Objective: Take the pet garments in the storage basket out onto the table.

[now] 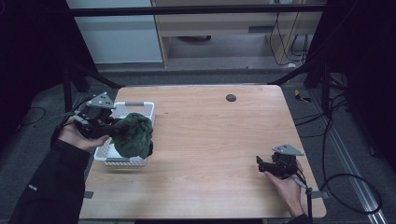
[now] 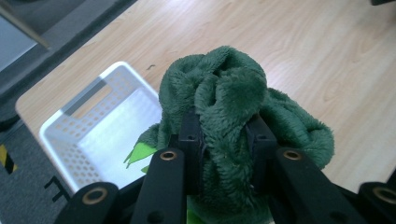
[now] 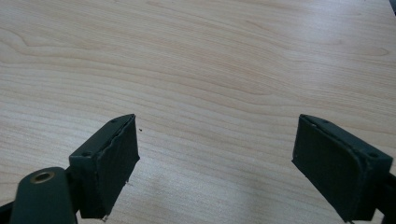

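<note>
Green fleece cloth (image 1: 135, 135) hangs bunched in the clamped jaws of the left gripper (image 1: 113, 130), held above the right edge of a white basket (image 1: 122, 160) at the table's (image 1: 210, 140) left side. A light green scrap (image 2: 141, 152) shows in the basket beneath the cloth. Well apart, near the right edge, the right gripper (image 1: 259, 164) rests low over bare wood, its jaws spread wide with nothing between them.
</note>
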The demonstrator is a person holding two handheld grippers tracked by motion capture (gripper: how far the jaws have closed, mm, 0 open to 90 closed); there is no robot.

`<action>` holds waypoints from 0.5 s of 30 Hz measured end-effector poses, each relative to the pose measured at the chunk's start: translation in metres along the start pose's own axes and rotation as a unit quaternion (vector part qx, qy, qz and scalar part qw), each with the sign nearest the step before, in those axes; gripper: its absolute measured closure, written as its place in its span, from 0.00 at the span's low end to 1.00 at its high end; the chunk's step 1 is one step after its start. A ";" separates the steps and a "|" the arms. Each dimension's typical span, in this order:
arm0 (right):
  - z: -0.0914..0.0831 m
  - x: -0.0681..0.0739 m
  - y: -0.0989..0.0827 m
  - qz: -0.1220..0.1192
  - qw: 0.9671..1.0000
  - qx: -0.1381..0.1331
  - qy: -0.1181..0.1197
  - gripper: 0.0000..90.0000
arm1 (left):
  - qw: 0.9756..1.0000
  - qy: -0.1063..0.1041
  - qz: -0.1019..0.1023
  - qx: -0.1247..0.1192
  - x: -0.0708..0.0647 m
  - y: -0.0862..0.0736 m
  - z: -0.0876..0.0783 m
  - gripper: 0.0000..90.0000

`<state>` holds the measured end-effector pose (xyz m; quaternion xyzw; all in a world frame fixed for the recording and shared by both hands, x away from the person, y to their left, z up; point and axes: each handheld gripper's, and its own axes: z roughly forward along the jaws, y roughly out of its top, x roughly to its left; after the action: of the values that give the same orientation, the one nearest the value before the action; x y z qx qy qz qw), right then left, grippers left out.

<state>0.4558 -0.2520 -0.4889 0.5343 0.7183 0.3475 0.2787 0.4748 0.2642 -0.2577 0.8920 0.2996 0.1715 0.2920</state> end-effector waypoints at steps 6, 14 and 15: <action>0.000 0.000 0.000 0.000 1.000 -0.001 0.001 0.16 | 0.999 -0.017 0.028 0.004 -0.017 0.011 0.007 0.81; 0.000 0.000 0.000 -0.003 1.000 -0.001 0.000 0.16 | 0.998 -0.038 0.052 0.008 -0.033 0.021 0.013 0.81; 0.000 0.000 0.000 -0.004 1.000 -0.001 0.000 0.16 | 0.997 -0.044 0.061 0.010 -0.038 0.023 0.015 0.81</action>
<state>0.4557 -0.2518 -0.4887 0.5313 0.7202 0.3473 0.2801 0.4630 0.2183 -0.2598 0.9180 0.2335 0.1463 0.2852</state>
